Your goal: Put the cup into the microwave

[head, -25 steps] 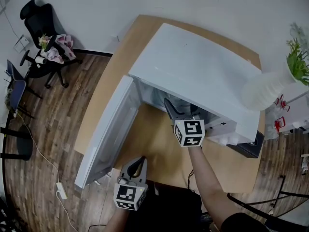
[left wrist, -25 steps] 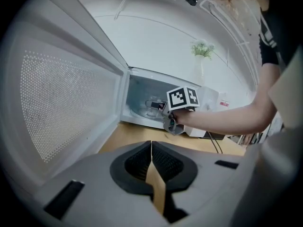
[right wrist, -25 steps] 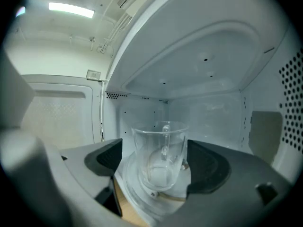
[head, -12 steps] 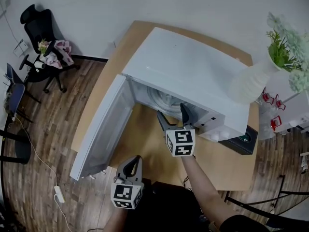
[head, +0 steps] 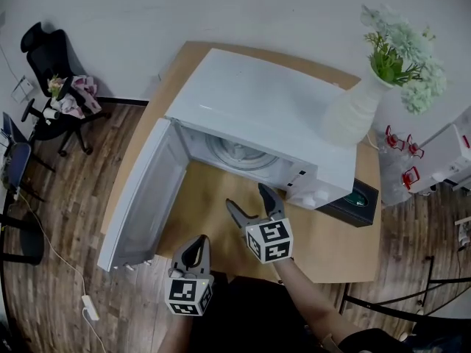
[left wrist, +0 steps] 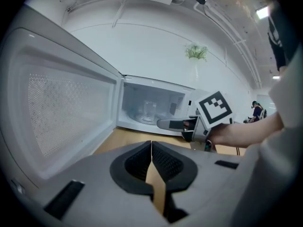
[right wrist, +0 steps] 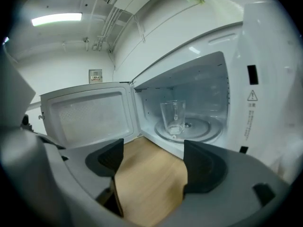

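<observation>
A clear glass cup (right wrist: 173, 116) with a handle stands upright on the glass turntable (right wrist: 199, 129) inside the white microwave (head: 272, 116); it also shows faintly as the cup (left wrist: 149, 109) in the left gripper view. The microwave door (head: 136, 193) hangs wide open to the left. My right gripper (head: 249, 201) is open and empty, held over the wooden table in front of the oven mouth, outside the cavity. My left gripper (head: 195, 249) is shut with nothing in it, near the table's front edge by the door.
A white vase with green and white flowers (head: 368, 98) stands on top of the microwave at the right. A dark box (head: 360, 201) sits on the table (head: 213, 204) beside the microwave. Black office chairs (head: 51, 87) stand on the wood floor at left.
My right gripper has drawn back out of the microwave cavity toward me, open and empty, leaving the cup on the turntable. The left gripper has hardly moved.
</observation>
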